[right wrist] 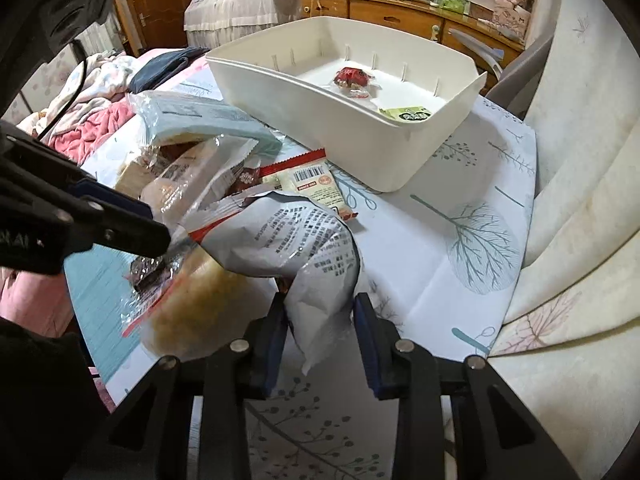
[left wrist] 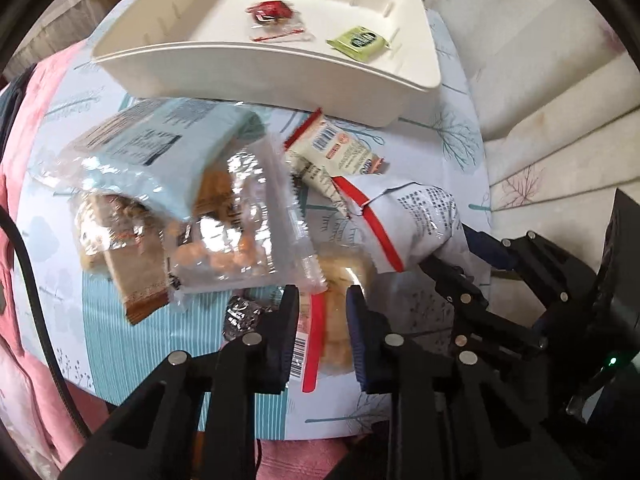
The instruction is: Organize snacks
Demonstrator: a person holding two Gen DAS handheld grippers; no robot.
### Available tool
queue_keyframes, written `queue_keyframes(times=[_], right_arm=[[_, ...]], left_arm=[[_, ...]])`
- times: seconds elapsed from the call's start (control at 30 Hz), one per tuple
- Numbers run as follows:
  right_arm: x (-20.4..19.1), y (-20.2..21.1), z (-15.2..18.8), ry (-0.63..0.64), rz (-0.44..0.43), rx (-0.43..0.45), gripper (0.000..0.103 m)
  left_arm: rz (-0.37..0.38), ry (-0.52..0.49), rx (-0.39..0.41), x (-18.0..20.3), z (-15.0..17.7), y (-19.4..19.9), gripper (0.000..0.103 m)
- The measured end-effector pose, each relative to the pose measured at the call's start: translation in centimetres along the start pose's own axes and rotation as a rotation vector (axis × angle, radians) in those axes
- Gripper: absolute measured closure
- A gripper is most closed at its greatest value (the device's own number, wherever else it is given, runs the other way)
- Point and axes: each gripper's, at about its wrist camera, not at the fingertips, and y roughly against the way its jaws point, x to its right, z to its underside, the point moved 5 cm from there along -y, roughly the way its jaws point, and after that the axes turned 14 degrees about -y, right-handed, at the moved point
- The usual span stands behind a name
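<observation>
One tree-print tablecloth (right wrist: pixel 460 240) — wooden dresser (right wrist: pixel 400 12) behind

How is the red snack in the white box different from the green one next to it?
The red snack is a puffy pack with a see-through part, while the green snack is a flat packet with nothing showing through. The red one lies near the middle of the white box; the green one lies close to a side wall. The red one also looks bigger. Both lie inside the box, apart from each other.
</observation>
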Motion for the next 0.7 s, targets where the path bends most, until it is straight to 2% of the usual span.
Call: queue_keyframes(times=[0.1, 0.17, 0.33, 0.53, 0.7], right_arm=[[0.0, 0.4, -0.4, -0.046, -0.03, -0.002, 0.07], [0.1, 0.8, -0.7, -0.073, -0.038, -0.001, 0.07], [0.5, 1.5, -1.1, -0.12, -0.025, 0.004, 0.07], [2.0, 2.4, -1.1, -0.244, -0.034, -0.011, 0.07], [3.2, 3.3, -0.6, -0.301, -0.046, -0.01, 0.07]], left_arm=[[0.022, 0.035, -0.013, -1.2, 0.8, 0.2, 0.08], [0.031, 0.048, -0.029, -1.6, 1.4, -0.2, 0.074], [0.051, 0.054, -0.085, -1.5, 2.7, -1.7, 0.044], [0.07, 0.069, -0.138, -0.4, 3.6, -3.9, 0.03], [0.084, 0.103, -0.163, 0.3, 3.7, -5.8, 0.023]])
